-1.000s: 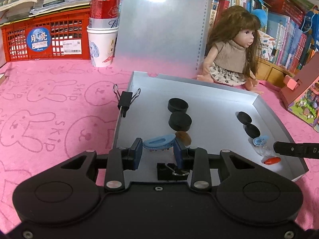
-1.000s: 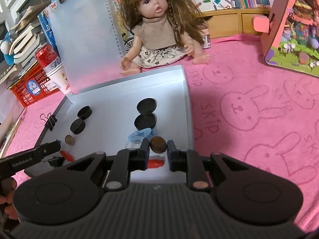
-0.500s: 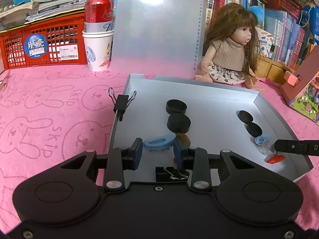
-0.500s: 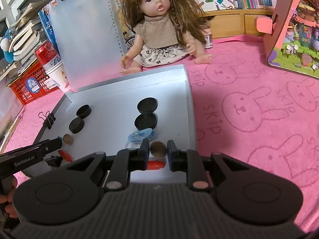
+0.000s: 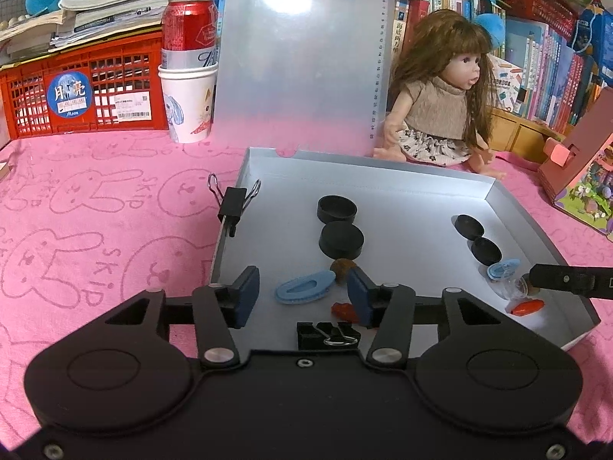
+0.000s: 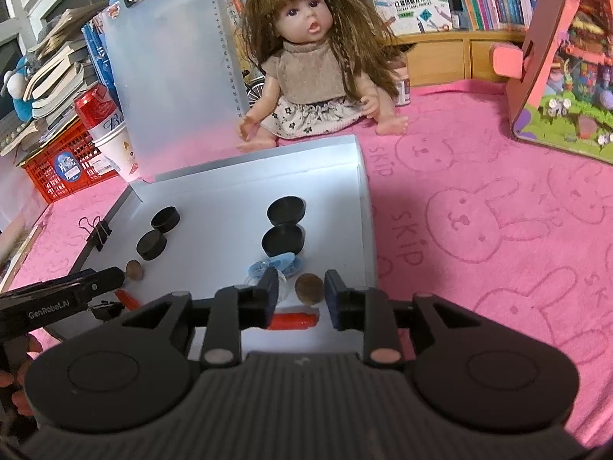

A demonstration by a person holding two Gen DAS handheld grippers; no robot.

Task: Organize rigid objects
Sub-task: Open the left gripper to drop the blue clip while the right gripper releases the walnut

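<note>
Blue clip (image 5: pixel 304 287) between fingers (image 5: pixel 245 294), untouched

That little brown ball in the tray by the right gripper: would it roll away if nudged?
Probably. The brown ball looks round and sits loose on the tray's smooth floor, so a nudge would likely send it rolling. The tray's raised wall should stop it. Its dull surface looks grippable, though a ball that small may squirt from the pads.

Behind your tray sits a long-haired doll (image 6: pixel 310 76); a red soda can (image 5: pixel 188 34) stands in a paper cup (image 5: pixel 187 103) beside the red crate (image 5: pixel 82 84), on the pink bunny cloth (image 6: pixel 498 211).
</note>
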